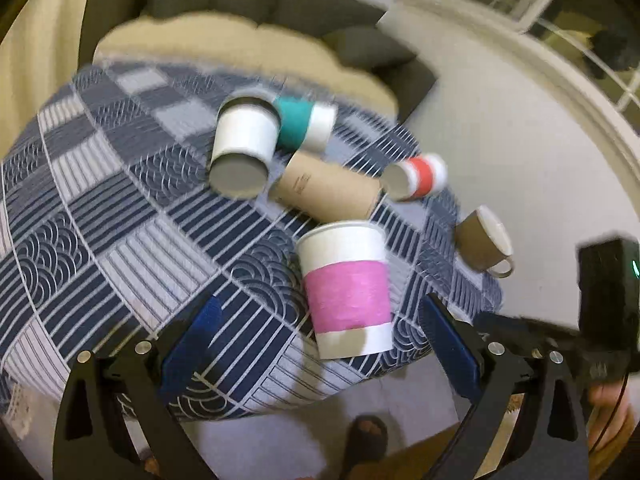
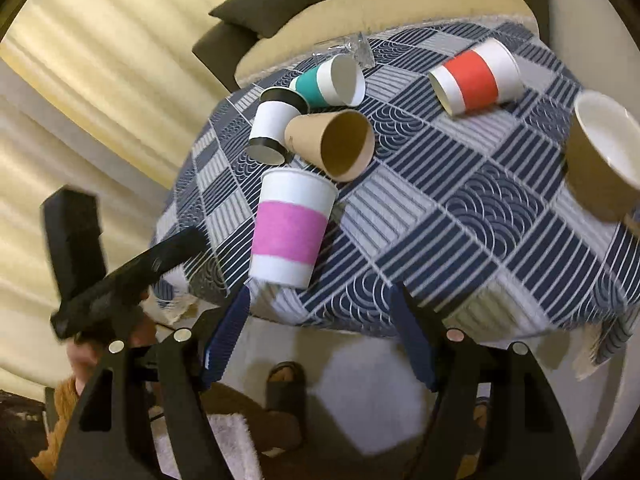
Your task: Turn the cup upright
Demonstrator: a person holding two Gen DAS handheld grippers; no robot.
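The pink-banded cup [image 1: 347,290] [image 2: 291,229] stands upright near the front edge of the table [image 1: 100,208] [image 2: 460,216], its wide mouth up and its narrow white base on the blue-and-grey patterned cloth. It is apart from both tools. The left hand-held gripper [image 1: 320,344] hangs above the table edge with its blue-padded fingers spread wide on either side of the cup's lower part, touching nothing and holding nothing. The right hand-held gripper [image 2: 320,340] is likewise wide open and empty, its fingers just short of the table edge, the cup ahead and slightly left of them. Just behind the pink-banded cup lies a plain brown paper cup [image 1: 326,190] [image 2: 332,144] on its side. Beside that stands a white cup with black rims [image 1: 244,146] [image 2: 274,126], tilted against a teal-banded cup [image 1: 306,122] [image 2: 330,82] that lies on its side. Further right a red-banded cup [image 1: 416,178] [image 2: 476,76] also lies on its side, well apart from the others. A brown mug with a white inside [image 1: 484,242] [image 2: 604,156] sits near the table's right edge. Behind the table is a dark sofa [image 1: 248,0] [image 2: 256,12] with a cream cover. In the right wrist view a clear glass item [image 2: 356,50], too blurred to identify, lies at the far edge of the table.
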